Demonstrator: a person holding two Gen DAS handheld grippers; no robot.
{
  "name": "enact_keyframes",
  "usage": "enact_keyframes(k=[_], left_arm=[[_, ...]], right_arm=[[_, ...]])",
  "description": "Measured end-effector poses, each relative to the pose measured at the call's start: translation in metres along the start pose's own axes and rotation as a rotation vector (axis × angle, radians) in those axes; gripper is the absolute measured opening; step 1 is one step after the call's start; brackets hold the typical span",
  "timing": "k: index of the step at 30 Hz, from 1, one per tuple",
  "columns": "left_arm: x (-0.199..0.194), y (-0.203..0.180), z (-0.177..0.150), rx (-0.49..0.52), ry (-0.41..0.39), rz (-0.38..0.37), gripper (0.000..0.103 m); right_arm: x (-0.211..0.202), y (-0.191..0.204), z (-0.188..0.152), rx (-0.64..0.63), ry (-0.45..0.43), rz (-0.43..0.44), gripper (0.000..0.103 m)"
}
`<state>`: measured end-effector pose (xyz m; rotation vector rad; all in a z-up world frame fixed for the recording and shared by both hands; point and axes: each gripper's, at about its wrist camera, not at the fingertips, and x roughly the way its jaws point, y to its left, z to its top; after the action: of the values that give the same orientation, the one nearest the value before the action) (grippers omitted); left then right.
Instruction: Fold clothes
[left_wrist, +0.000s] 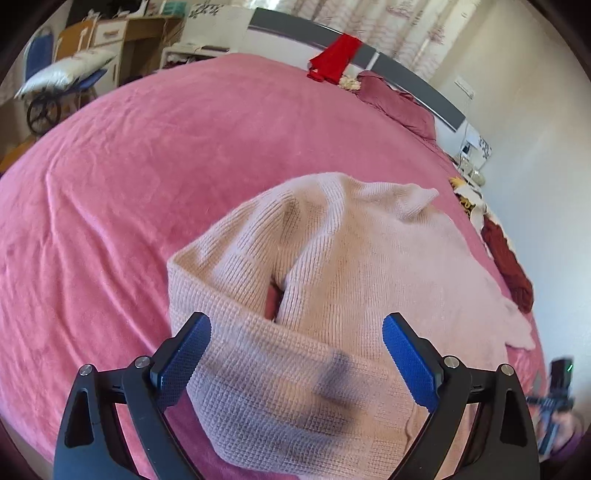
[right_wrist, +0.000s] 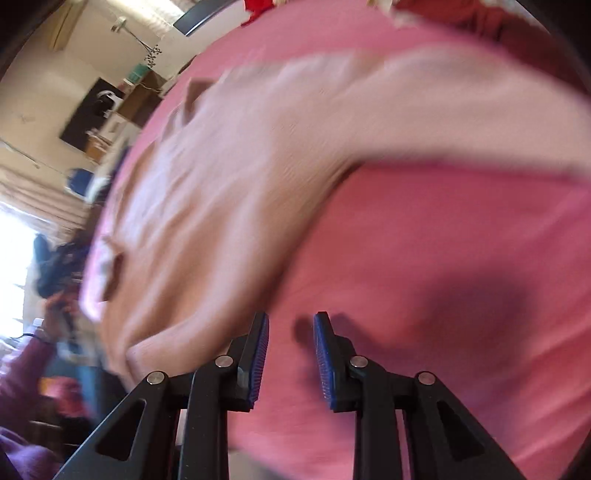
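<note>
A pale pink knit sweater (left_wrist: 351, 251) lies spread on the pink bed cover (left_wrist: 147, 166). One sleeve is folded toward the camera and lies between the blue pads of my left gripper (left_wrist: 297, 319), which stands wide open just above it. The right wrist view is motion-blurred. It shows the sweater (right_wrist: 240, 166) stretching away to the upper left over the bed cover (right_wrist: 443, 240). My right gripper (right_wrist: 291, 317) is open a narrow gap, nothing between its fingers, over bare cover beside the sweater's edge. The right gripper (left_wrist: 554, 398) also shows, blurred, at the left view's far right.
A red garment (left_wrist: 334, 57) hangs over the grey headboard (left_wrist: 406, 70), with a maroon pillow (left_wrist: 399, 103) below it. A dark red cloth (left_wrist: 509, 266) lies at the bed's right edge. A chair holding a white pillow (left_wrist: 62, 74) stands far left. A person's purple sleeve (right_wrist: 22, 369) shows low left.
</note>
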<state>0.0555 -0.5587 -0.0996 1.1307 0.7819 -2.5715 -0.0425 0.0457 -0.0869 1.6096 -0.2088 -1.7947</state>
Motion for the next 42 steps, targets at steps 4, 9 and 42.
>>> enact_keyframes(k=[4, 9, 42], left_arm=[[-0.001, 0.007, -0.008, -0.003, 0.002, -0.002, 0.096], [0.002, 0.011, -0.024, -0.051, 0.010, -0.027, 0.096], [-0.026, 0.009, -0.054, 0.050, 0.021, -0.007, 0.096]], right_arm=[[0.024, 0.024, -0.008, 0.043, 0.076, 0.064, 0.030], [0.012, 0.059, -0.036, -0.087, 0.115, 0.049, 0.030], [0.077, 0.231, -0.084, -0.923, 0.240, -0.132, 0.027]])
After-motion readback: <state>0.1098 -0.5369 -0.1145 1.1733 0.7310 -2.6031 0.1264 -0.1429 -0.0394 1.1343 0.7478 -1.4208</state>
